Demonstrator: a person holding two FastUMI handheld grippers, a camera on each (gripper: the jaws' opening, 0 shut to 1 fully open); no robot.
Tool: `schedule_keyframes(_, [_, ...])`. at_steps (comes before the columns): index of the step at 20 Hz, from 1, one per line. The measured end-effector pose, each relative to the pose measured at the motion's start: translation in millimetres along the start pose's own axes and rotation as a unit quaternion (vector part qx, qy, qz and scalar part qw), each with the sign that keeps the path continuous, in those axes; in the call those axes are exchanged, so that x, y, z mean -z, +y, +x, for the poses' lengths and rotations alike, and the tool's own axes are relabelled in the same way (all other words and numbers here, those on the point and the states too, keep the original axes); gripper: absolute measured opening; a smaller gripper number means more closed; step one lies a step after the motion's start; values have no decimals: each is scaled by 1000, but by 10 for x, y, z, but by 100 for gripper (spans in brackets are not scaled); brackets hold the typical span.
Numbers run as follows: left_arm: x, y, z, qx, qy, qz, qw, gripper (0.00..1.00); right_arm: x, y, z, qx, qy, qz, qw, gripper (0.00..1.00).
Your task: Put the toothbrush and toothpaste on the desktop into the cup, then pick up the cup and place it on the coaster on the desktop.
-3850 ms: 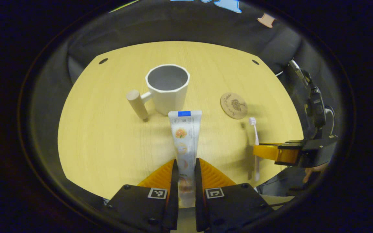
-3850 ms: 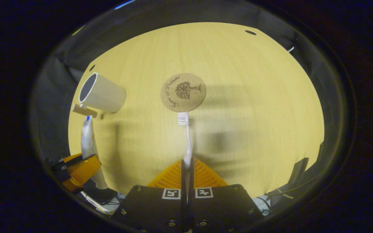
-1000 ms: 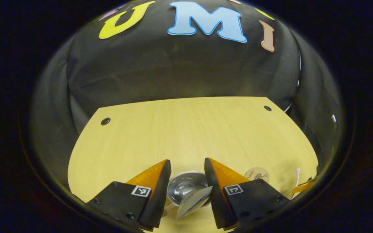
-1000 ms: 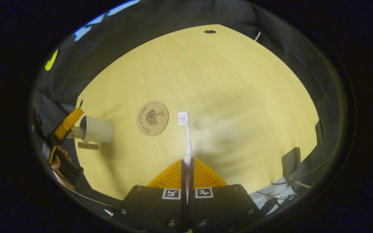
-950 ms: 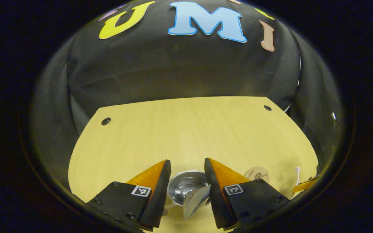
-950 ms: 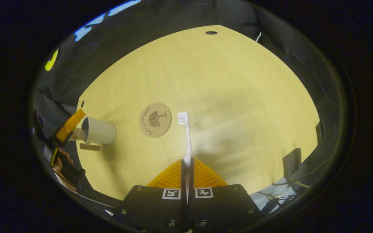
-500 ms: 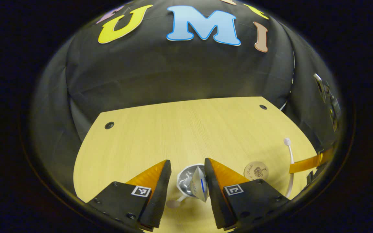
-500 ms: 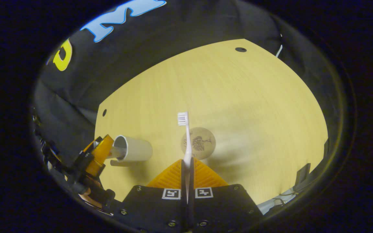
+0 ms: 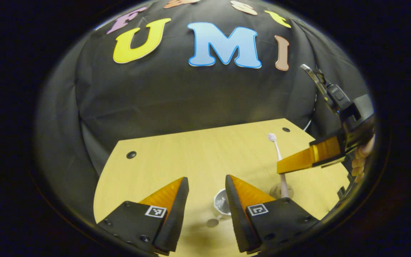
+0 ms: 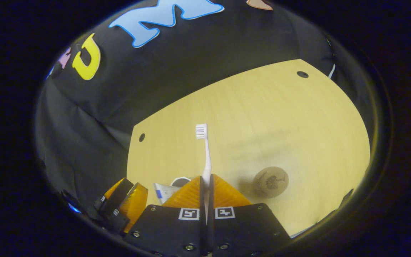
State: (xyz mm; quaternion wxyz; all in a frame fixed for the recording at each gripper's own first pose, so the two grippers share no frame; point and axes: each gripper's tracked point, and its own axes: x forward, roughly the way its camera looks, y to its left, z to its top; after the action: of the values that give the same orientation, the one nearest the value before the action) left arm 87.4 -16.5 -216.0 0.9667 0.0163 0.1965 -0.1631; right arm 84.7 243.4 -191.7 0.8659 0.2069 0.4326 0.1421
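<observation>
I hold a two-finger gripper in each hand above a pale wooden bench (image 9: 191,150) set against a black cloth wall.

My left gripper (image 9: 205,194) has its jaws wide apart with nothing between them. Far below, seen through the gap in the left gripper view, stands the white cup (image 9: 222,204) on the bench, looking small. In the right gripper view, the toothpaste (image 10: 163,191) pokes out at the cup's (image 10: 180,181) mouth, so I judge the toothpaste step done.

My right gripper (image 10: 205,185) has its jaws pinched tight on the handle of the white toothbrush (image 10: 205,153), whose bristled head points away from me. In the left gripper view that gripper (image 9: 289,164) hangs in the air to the right, with the toothbrush (image 9: 279,160) held roughly upright, above the bench and not yet over the cup.

The round cork coaster (image 10: 270,182) lies flat on the bench, just beside the cup and apart from it.

The step in hand, as I judge it, is getting the toothbrush into the cup. The next move calls for carrying the right gripper across until the brush's lower end hangs over the cup's mouth, lowering it beside the tube, then spreading the jaws. The tube already fills part of the mouth, so the aim must be careful. After that the cup must be lifted onto the coaster.
</observation>
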Motion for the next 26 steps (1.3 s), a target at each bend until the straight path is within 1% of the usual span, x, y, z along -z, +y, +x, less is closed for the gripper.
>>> schedule_keyframes(3, [-121,154,-149,-7,-14,2,1000,65,-68,235,141,-16,-22,-9,1000,2])
schedule_keyframes(4, [-139,227,-202,-11,-18,3,1000,70,-73,307,197,-24,-29,-10,999,2])
schedule_keyframes(5, [-139,293,-262,-17,-20,5,1000,70,-72,350,254,-27,-36,-13,999,2])
schedule_keyframes(6, [-125,350,-306,-21,-19,6,1000,68,-78,366,313,-26,-45,-20,998,2])
schedule_keyframes(7, [-105,403,-361,-24,-17,6,1000,70,-68,337,329,-25,-56,-28,998,2])
schedule_keyframes(9, [-45,519,-438,-31,-13,1,999,70,-70,340,355,-23,-77,-43,996,2])
schedule_keyframes(11, [15,619,-515,-39,-10,-5,999,65,-68,350,429,-29,-98,-47,994,2])
schedule_keyframes(12, [31,653,-520,-43,-8,-7,999,65,-66,350,474,-31,-108,-52,992,2])
schedule_keyframes(14, [52,733,-541,-49,-4,-12,999,70,-52,328,518,-28,-129,-69,989,2])
schedule_keyframes(15, [73,755,-563,-49,-3,-14,999,70,-51,331,552,-29,-138,-80,987,2])
schedule_keyframes(16, [106,760,-574,-49,0,-17,999,68,-42,329,574,-32,-149,-88,984,2])
schedule_keyframes(17, [146,770,-590,-49,2,-19,999,68,-34,332,588,-35,-157,-97,982,2])
schedule_keyframes(18, [180,767,-606,-48,5,-23,999,70,-19,315,614,-31,-162,-104,981,2])
schedule_keyframes(20, [258,778,-590,-47,14,-24,999,70,21,335,670,-35,-173,-101,979,2])
schedule_keyframes(23, [393,733,-553,-40,32,-13,999,70,158,273,636,-36,-178,-93,979,3])
schedule_keyframes(25, [458,694,-526,-33,44,-6,998,70,197,268,593,-36,-195,-104,975,3])
schedule_keyframes(26, [503,666,-509,-29,47,-5,998,68,241,308,579,-37,-199,-107,973,3])
